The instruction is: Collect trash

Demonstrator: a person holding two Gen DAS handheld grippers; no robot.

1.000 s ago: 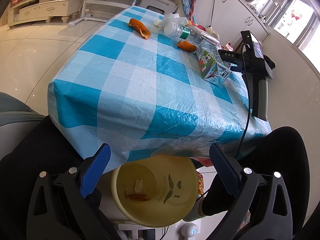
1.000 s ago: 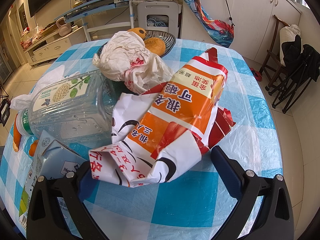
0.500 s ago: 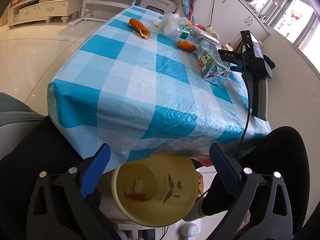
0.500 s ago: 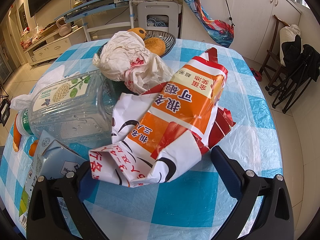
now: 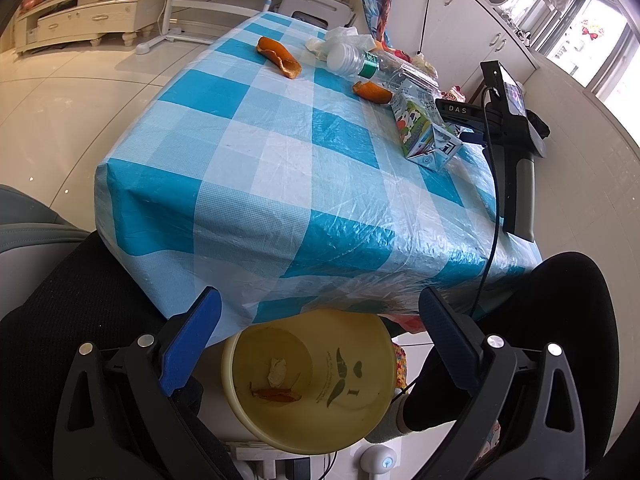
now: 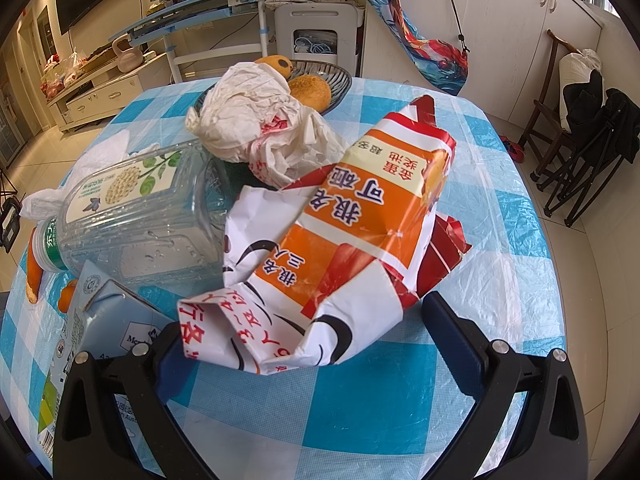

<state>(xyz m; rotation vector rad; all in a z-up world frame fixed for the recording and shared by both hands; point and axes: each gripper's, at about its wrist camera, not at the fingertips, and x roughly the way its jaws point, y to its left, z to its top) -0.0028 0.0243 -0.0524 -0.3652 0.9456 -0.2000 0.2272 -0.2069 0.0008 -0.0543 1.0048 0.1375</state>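
Down below the left gripper [image 5: 316, 340], between its wide-open fingers, a yellow bin [image 5: 308, 384] stands on the floor with an orange peel scrap [image 5: 276, 396] and a wad of paper [image 5: 277, 370] inside. Ahead of it, on the checked table [image 5: 280, 168], lie two orange peels [image 5: 280, 58], a plastic bottle [image 5: 372, 66] and a milk carton [image 5: 420, 130]. The right gripper [image 6: 304, 340] is spread open around the near end of a crumpled snack bag [image 6: 340, 248], its fingers beside it; whether they touch it is unclear. Beyond lie a crumpled white bag [image 6: 256, 128] and a bowl [image 6: 336, 80].
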